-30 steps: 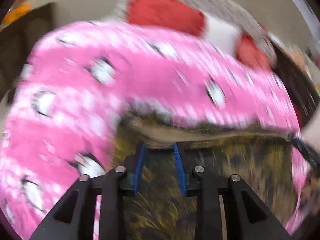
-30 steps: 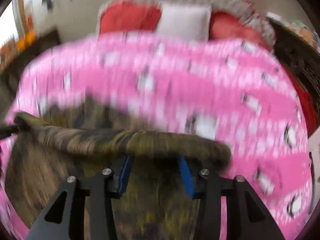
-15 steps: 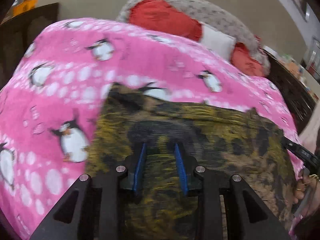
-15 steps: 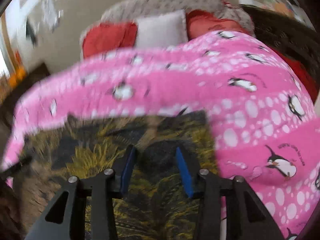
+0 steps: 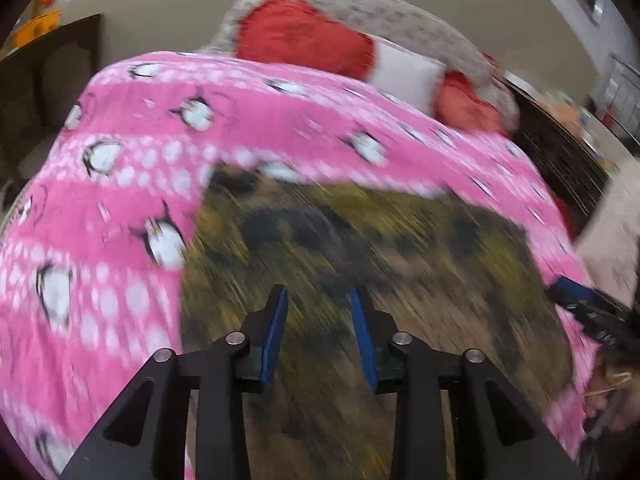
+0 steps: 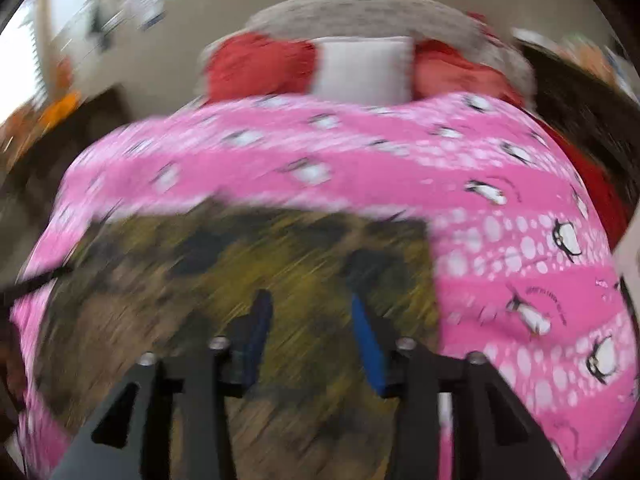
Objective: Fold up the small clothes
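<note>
A dark garment (image 5: 400, 248) with a yellow and brown print lies spread flat on the pink penguin blanket (image 5: 260, 128). My left gripper (image 5: 318, 300) hovers over its near left part, jaws opening, blue pads apart with nothing pinched between them. In the right wrist view the same garment (image 6: 200, 280) fills the lower left. My right gripper (image 6: 308, 304) hangs above its right part, jaws also opening and holding nothing. The right gripper (image 5: 576, 296) also shows at the right edge of the left wrist view, with a hand behind it. Both views are motion-blurred.
The blanket (image 6: 500, 208) covers a bed. Red pillows (image 6: 256, 68) and a white pillow (image 6: 364, 68) lean on a grey headboard (image 6: 360, 12) at the far end. Dark furniture (image 5: 560, 152) stands along the bed's right side, and more dark furniture (image 5: 48, 80) to the left.
A second ago both grippers held up a folded edge of the garment. It now lies flat on the blanket, both grippers have let go and drawn back, and their jaws stand wider.
</note>
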A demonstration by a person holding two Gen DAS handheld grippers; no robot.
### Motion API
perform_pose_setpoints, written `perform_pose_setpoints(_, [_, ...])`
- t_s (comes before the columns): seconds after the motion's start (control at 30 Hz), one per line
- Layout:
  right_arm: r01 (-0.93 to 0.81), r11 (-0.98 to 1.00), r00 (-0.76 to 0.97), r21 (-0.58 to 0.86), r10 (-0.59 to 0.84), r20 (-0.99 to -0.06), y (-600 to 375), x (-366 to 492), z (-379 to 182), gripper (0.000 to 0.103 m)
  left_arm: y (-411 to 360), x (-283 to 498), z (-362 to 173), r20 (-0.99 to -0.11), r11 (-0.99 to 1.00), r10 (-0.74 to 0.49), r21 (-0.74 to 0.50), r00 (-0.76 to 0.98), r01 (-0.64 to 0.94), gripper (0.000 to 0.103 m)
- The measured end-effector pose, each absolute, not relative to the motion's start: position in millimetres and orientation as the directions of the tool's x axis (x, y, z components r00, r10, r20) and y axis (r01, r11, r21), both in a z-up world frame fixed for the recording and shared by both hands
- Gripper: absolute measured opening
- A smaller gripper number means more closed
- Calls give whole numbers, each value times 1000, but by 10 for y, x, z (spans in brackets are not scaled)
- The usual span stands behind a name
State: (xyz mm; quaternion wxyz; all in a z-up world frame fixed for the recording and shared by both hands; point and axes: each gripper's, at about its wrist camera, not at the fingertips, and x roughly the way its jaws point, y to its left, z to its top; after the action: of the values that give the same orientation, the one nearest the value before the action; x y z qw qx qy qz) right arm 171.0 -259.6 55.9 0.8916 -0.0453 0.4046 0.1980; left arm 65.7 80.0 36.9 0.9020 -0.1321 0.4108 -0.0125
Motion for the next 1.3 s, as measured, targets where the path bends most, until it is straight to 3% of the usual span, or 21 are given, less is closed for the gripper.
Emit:
perform_pose_setpoints(0.13, [-519, 855, 519, -10, 306, -798, -2346, 1100, 340, 63, 469, 347, -17, -826, 971, -217, -240, 520, 24, 18])
perform_pose_setpoints(0.23, [-495, 868, 501, -33, 254, -827, -2422, 1002, 27, 68, 441, 124, -22, -789, 977, -206, -193, 578, 85, 18])
perform_pose_setpoints(0.37, [-410, 912, 535, -36, 208, -819, -2404, 950, 253, 63, 551, -100, 165, -773, 967, -220, -254, 595, 28, 19])
perform_pose_setpoints(0.5, [-503, 864, 586, 26, 362, -725, -2084, 656, 593, 68, 578, -263, 25, -777, 962, -224, -271, 589, 8, 29])
perform_pose_setpoints(0.57, [-571, 821, 531, 21, 388, -754, -1841, 560, 453, 73, 620, -343, -32, -741, 958, -234, -285, 630, 20, 29])
perform_pose_setpoints(0.63, [-584, 812, 457, -21, 307, -835, -1678, 575, 111, 75, 660, -422, 15, -732, 952, -246, -306, 636, 16, 29])
perform_pose_setpoints(0.73, [-560, 828, 447, -22, 280, -850, -1693, 574, 0, 80, 720, -617, 91, -710, 936, -267, -353, 652, -1, 29])
perform_pose_setpoints(0.8, [-539, 842, 443, -6, 278, -852, -1694, 579, 115, 71, 767, -787, 96, -685, 910, -296, -415, 666, -23, 29])
perform_pose_setpoints(0.9, [-531, 847, 536, -1, 335, -775, -1649, 605, 408, 69, 848, -1010, 55, -661, 869, -305, -488, 686, -83, 29])
perform_pose_setpoints(1.0, [-491, 871, 596, -4, 333, -731, -1545, 741, 460, 77, 944, -1044, -67, -648, 801, -353, -582, 675, -140, 30])
perform_pose_setpoints(1.1, [-447, 895, 555, -1, 276, -785, -1404, 1013, 96, 80, 1098, -945, -236, -642, 728, -372, -650, 671, -219, 30])
perform_pose_setpoints(1.13, [-441, 897, 555, -14, 261, -790, -1386, 1016, -56, 86, 1142, -897, -241, -630, 706, -375, -670, 680, -231, 30])
perform_pose_setpoints(1.17, [-434, 900, 619, -38, 267, -739, -1407, 901, -99, 86, 1173, -836, -252, -630, 694, -373, -677, 681, -246, 30])
perform_pose_setpoints(1.3, [-426, 904, 629, -34, 269, -729, -1431, 882, -116, 89, 1304, -619, -301, -603, 634, -364, -719, 710, -286, 30])
